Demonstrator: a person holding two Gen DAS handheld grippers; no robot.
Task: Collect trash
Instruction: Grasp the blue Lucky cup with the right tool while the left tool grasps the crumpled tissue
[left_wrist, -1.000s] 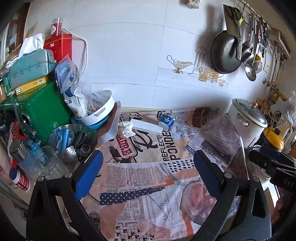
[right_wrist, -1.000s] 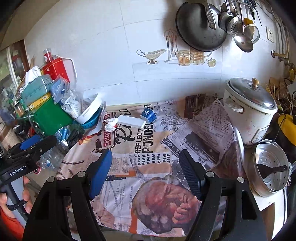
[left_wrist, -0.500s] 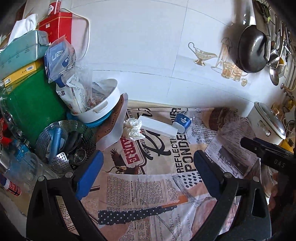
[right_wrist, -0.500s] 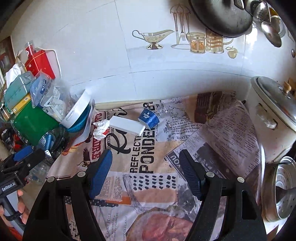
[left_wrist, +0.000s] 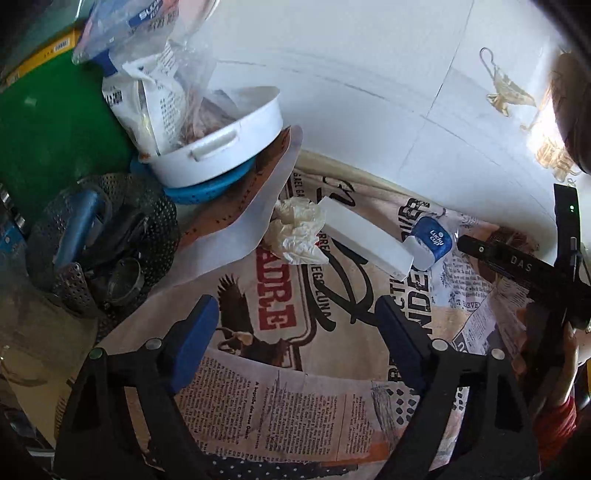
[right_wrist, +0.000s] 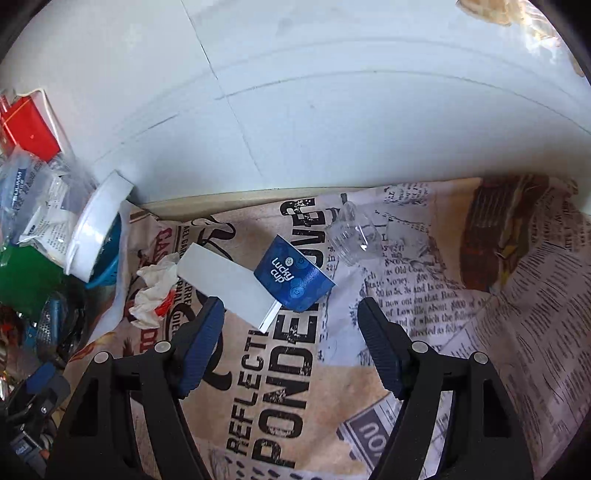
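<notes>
Both claws have closed in on the litter lying near the wall on the newspaper-print cloth (right_wrist: 280, 387) that covers the bench. The right claw (right_wrist: 291, 332) stands wide open and empty, its blue pads flanking the blue paper "Lucky cup" (right_wrist: 293, 278), which lies tipped on its side. A flat white rectangular box (right_wrist: 227, 286) touches the cup's left side, a crumpled white tissue (right_wrist: 153, 295) lies just beyond the box, and a clear crushed plastic cup (right_wrist: 351, 236) sits just right of the blue cup. The left claw (left_wrist: 295, 332), equally wide and empty, faces the tissue (left_wrist: 299, 236) and the box (left_wrist: 365, 240). To grasp the blue cup cleanly, I judge the right claw should ease forward, keep its left pad clear of the box corner, and squeeze gently across the cup's wall.
</notes>
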